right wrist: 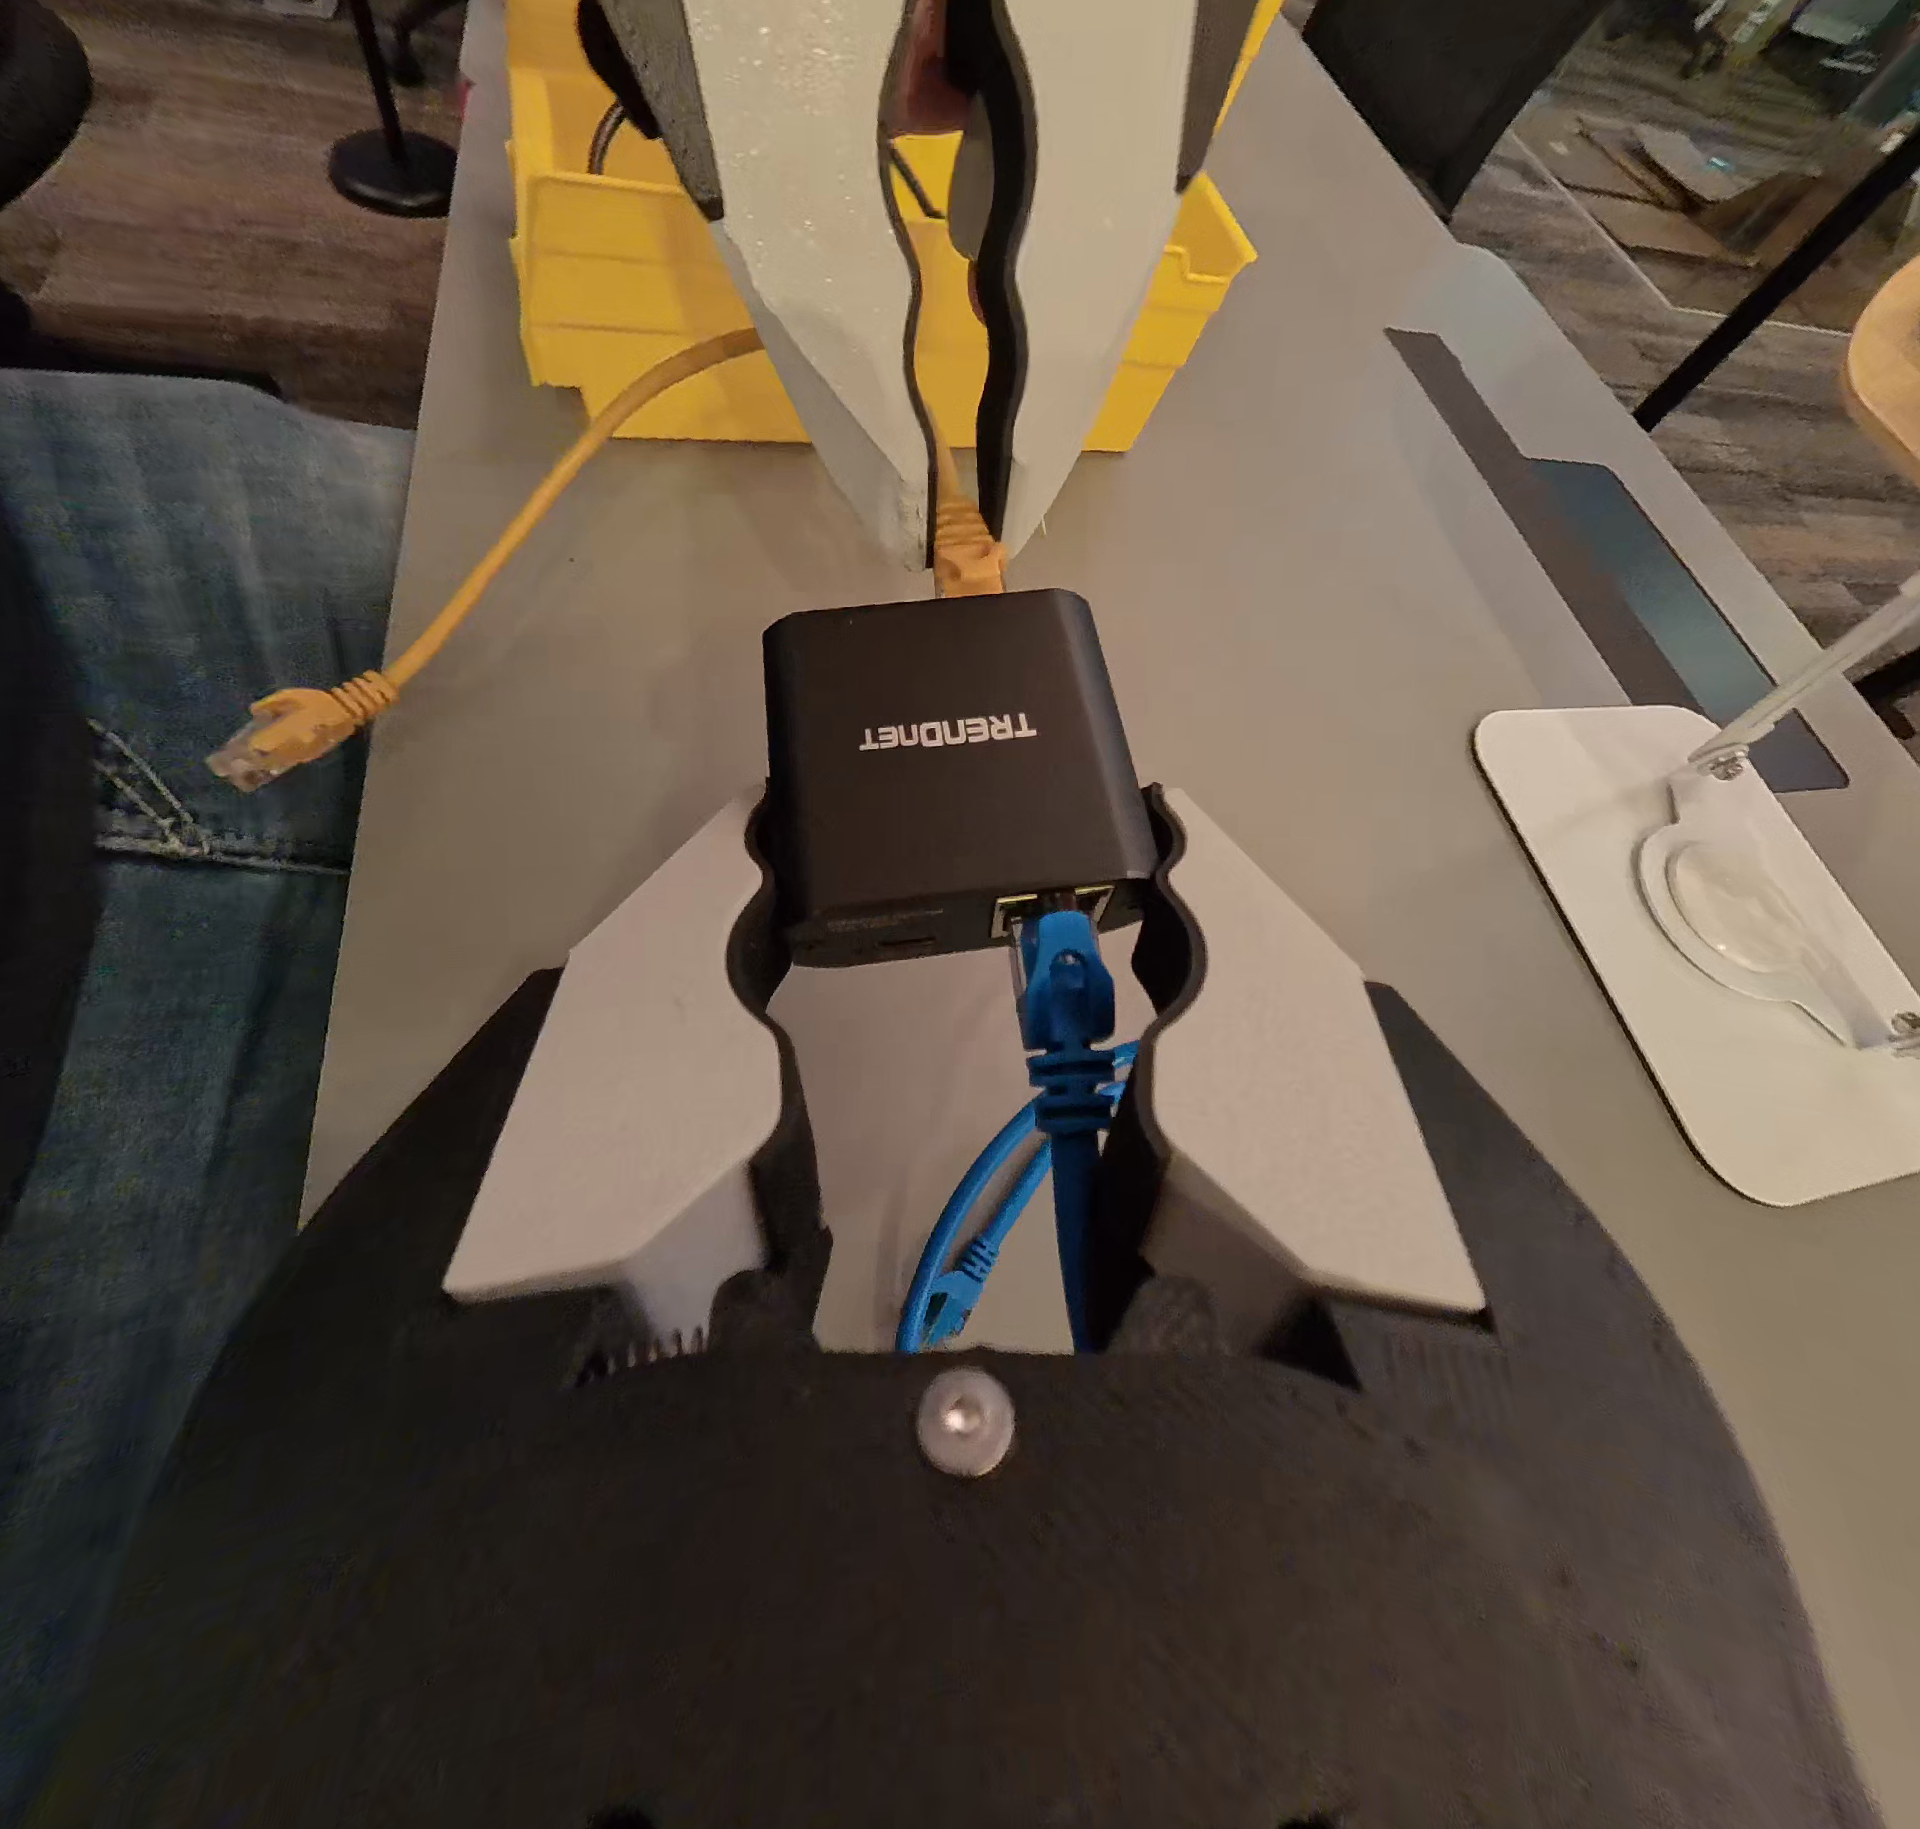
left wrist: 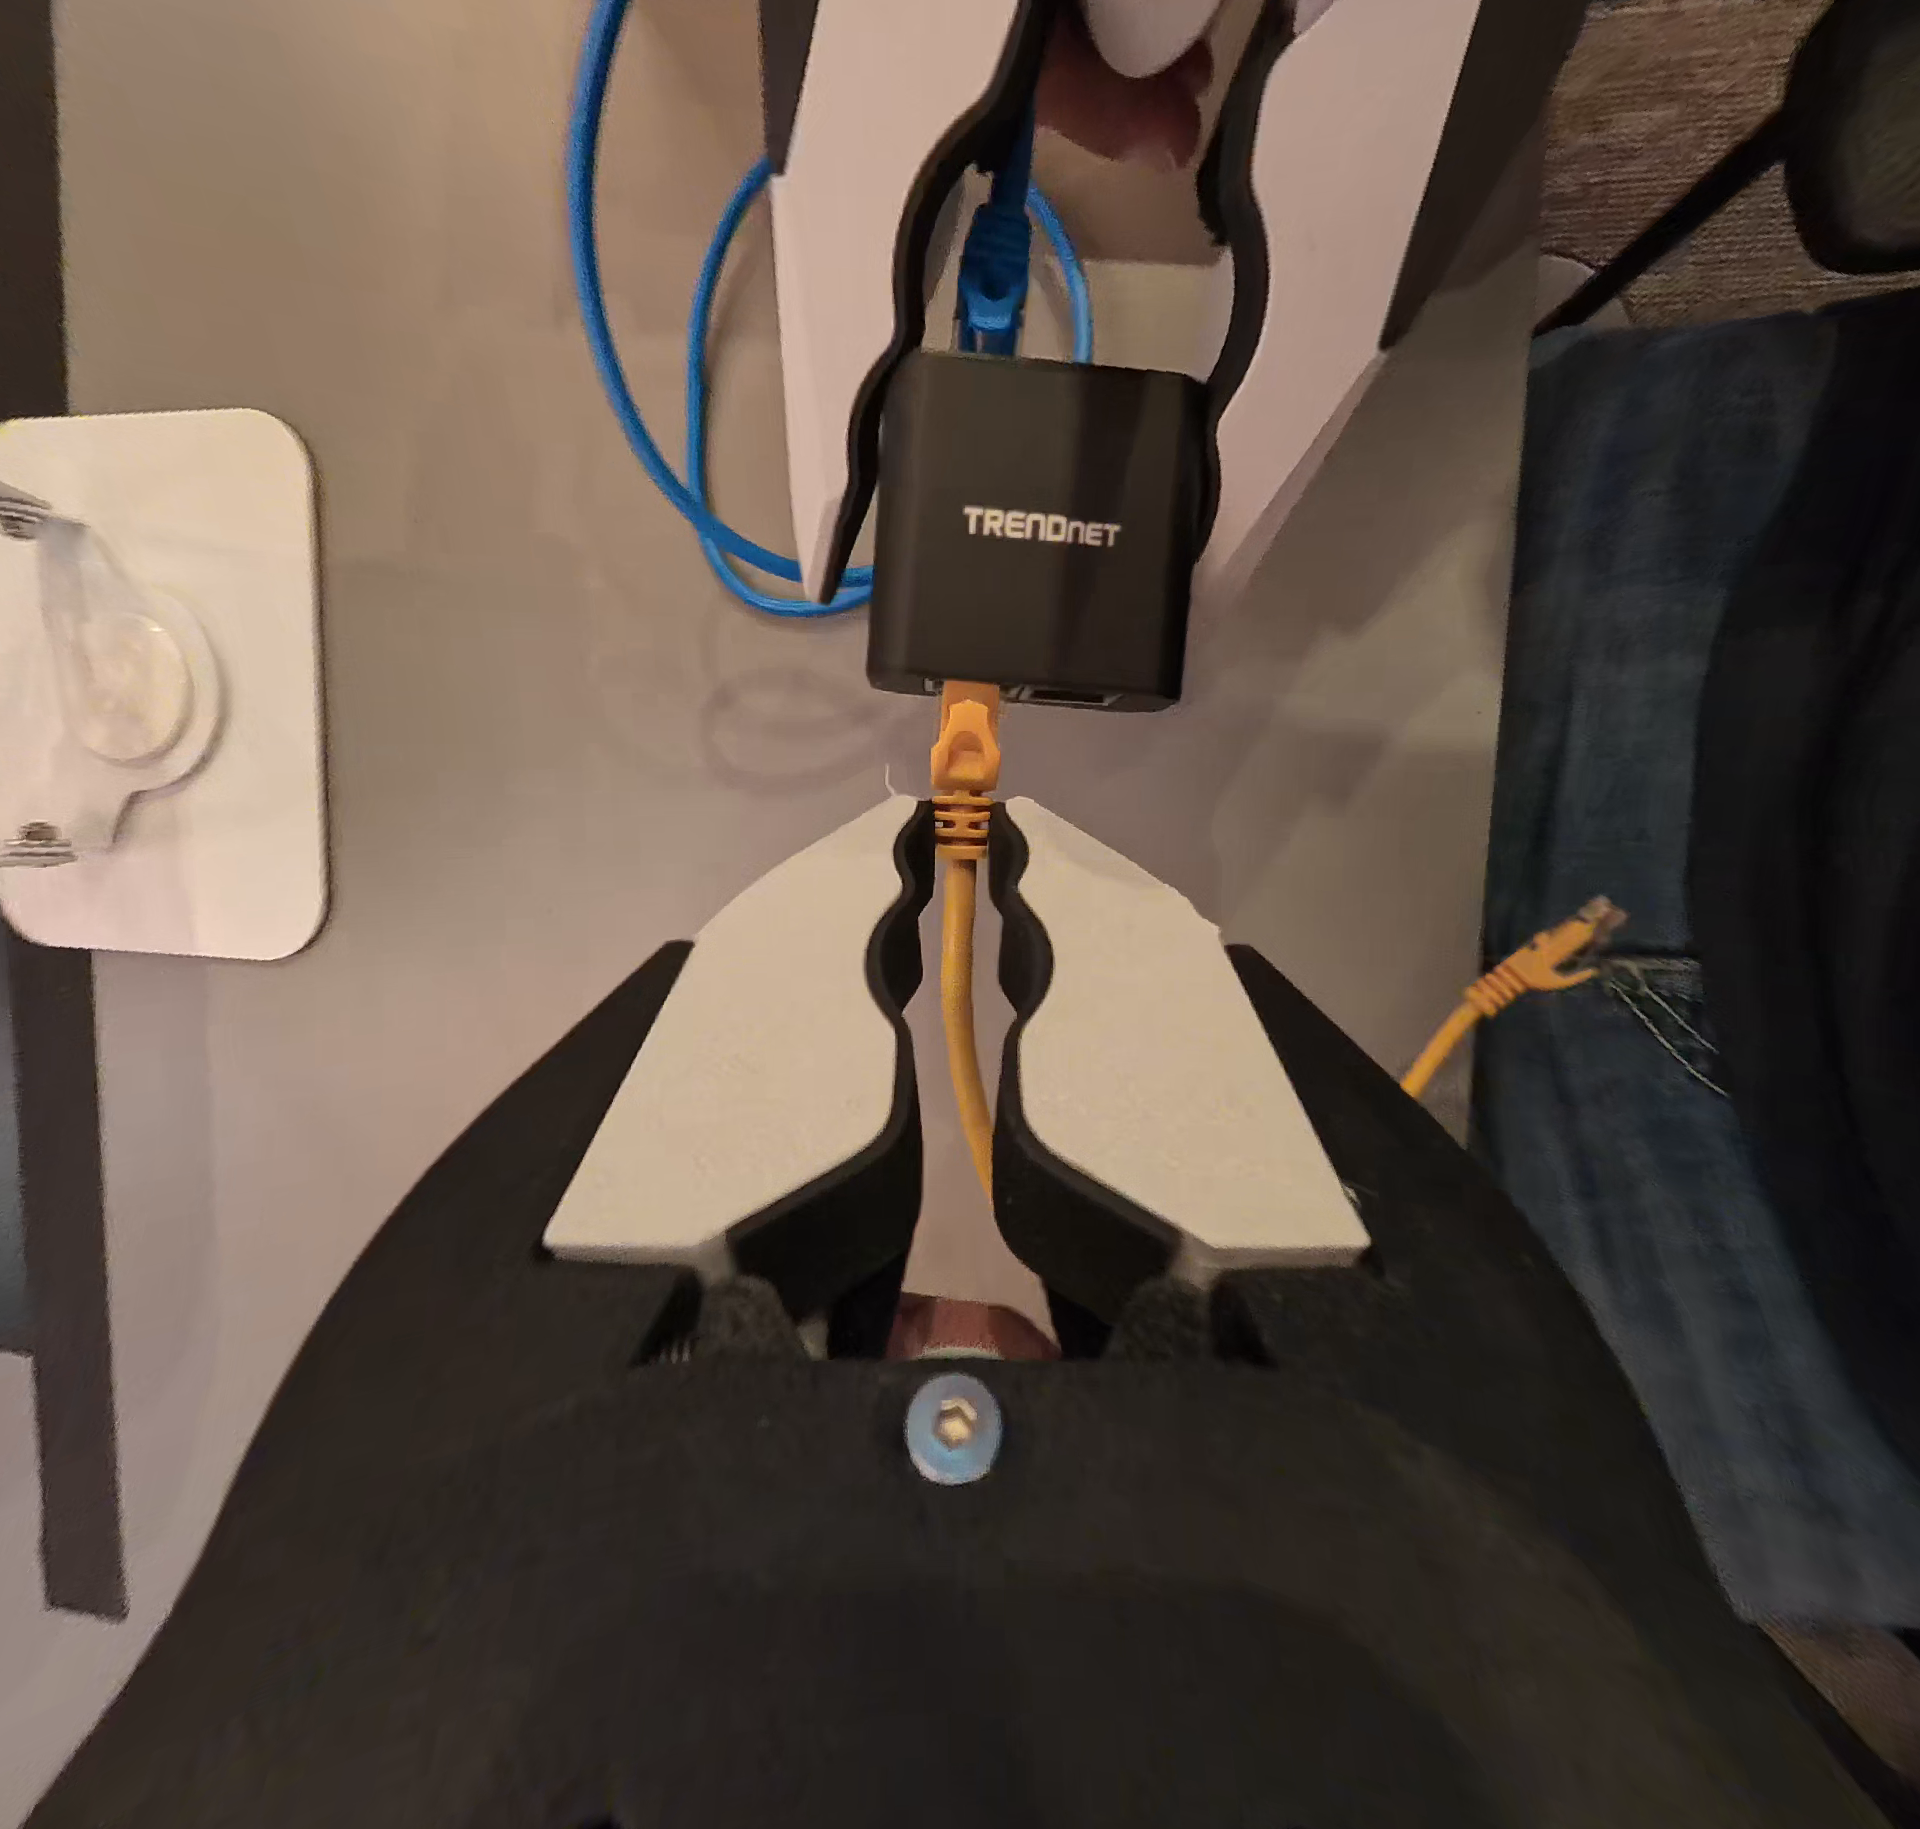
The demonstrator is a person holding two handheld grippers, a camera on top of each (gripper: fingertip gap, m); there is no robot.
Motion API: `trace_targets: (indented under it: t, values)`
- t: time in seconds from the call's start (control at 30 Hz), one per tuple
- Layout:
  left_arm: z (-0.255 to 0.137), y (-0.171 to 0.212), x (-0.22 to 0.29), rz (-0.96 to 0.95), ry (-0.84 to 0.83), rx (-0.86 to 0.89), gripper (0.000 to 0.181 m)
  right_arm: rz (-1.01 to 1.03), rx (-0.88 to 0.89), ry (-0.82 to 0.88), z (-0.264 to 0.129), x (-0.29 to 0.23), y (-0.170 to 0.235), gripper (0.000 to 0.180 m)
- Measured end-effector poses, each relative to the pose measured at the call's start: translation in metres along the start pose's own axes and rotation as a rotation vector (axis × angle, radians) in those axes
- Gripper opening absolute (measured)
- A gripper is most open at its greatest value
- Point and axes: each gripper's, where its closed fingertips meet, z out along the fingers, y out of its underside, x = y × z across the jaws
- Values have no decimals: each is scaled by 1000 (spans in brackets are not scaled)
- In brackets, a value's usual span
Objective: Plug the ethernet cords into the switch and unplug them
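The black switch (left wrist: 1029, 532) lies on the grey table (left wrist: 416, 273). My right gripper (right wrist: 956, 823) is shut on the switch (right wrist: 945, 740), one finger on each side. A blue cord's plug (right wrist: 1060, 990) sits in a port on the side facing the right gripper; it also shows in the left wrist view (left wrist: 992, 262). My left gripper (left wrist: 961, 808) is shut on the yellow cord (left wrist: 961, 1000) just behind its plug (left wrist: 966, 740), which sits in a port on the opposite side. The yellow cord's other plug (right wrist: 291, 730) hangs free past the table edge.
A yellow bin (right wrist: 623, 252) stands behind the left gripper. A white plate with a clear plastic mount (right wrist: 1683, 948) lies on the table to the right of the right gripper. A person's leg in jeans (right wrist: 156, 636) is beside the table edge. Blue cord loops (left wrist: 644, 325) lie on the table. Tip to tip, the grippers are about 4 centimetres apart.
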Motion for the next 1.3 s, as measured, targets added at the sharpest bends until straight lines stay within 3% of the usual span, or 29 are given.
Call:
trace_targets:
  t: [0.17,0.27,0.4,0.6,0.7,0.77,0.93,1.2,1.3]
  values:
    - [-18,-9,-14,16,-173,80,23,64,80,8,-8,5,-12,64]
    - [-24,8,-21,123,-385,-23,32,77,91,-14,-8,2,-13,64]
    - [-62,31,-21,73,-526,-3,37,94,113,-21,-11,0,-14,65]
    - [-157,132,-31,-176,-754,-54,36,99,127,-24,-11,-3,-12,65]
    - [-181,202,-27,-284,-817,-197,34,97,126,-30,-8,-6,-12,65]
    - [-179,239,-18,-373,-791,-253,35,95,122,-31,-7,-7,-11,65]
    - [-151,285,-18,-359,-781,-332,33,102,123,-39,-5,-10,-9,65]
    - [-103,286,-56,-216,-694,-390,30,113,131,-39,-8,-11,-7,65]
    - [-92,291,-66,-235,-575,-418,27,115,131,-39,-9,-10,-6,65]
